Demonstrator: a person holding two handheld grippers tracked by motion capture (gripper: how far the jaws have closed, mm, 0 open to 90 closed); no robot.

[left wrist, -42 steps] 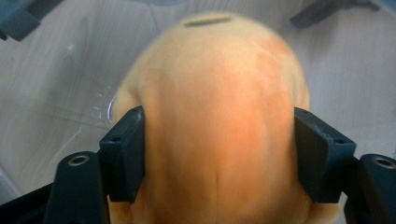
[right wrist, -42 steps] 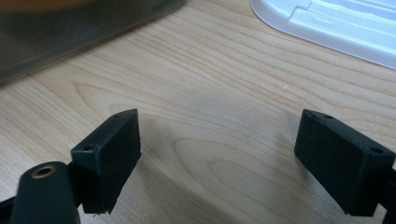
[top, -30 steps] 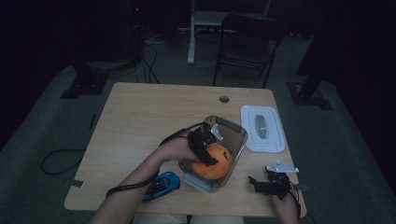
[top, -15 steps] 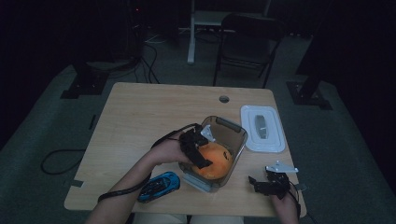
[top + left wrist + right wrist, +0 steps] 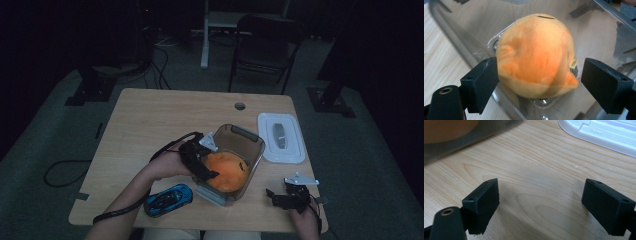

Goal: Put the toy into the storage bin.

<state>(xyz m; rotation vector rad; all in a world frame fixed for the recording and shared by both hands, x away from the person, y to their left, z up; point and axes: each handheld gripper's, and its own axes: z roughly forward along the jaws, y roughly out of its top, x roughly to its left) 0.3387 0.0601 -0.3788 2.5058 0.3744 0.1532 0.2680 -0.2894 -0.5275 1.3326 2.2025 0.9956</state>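
An orange plush toy [image 5: 227,171] [image 5: 536,55] lies inside a clear plastic container [image 5: 250,137] [image 5: 461,32] near the table's front middle. My left gripper [image 5: 210,172] [image 5: 539,75] hovers at the container's left rim and points down at the toy. Its jaws stand wide on either side of the toy. The right pad is clear of it, and the left pad is at its edge without squeezing. My right gripper [image 5: 274,196] [image 5: 540,195] rests low over bare wood at the front right, open, with nothing between its jaws.
A white lid [image 5: 280,136] [image 5: 599,132] lies on the wooden table [image 5: 150,125] to the right of the container. A blue toy car [image 5: 169,199] sits at the front edge beside my left forearm. A chair [image 5: 265,45] stands behind the table.
My left gripper has drawn back to the left, from over the plush toy toward the container's left rim. The toy stays in the container. The right gripper has not moved.
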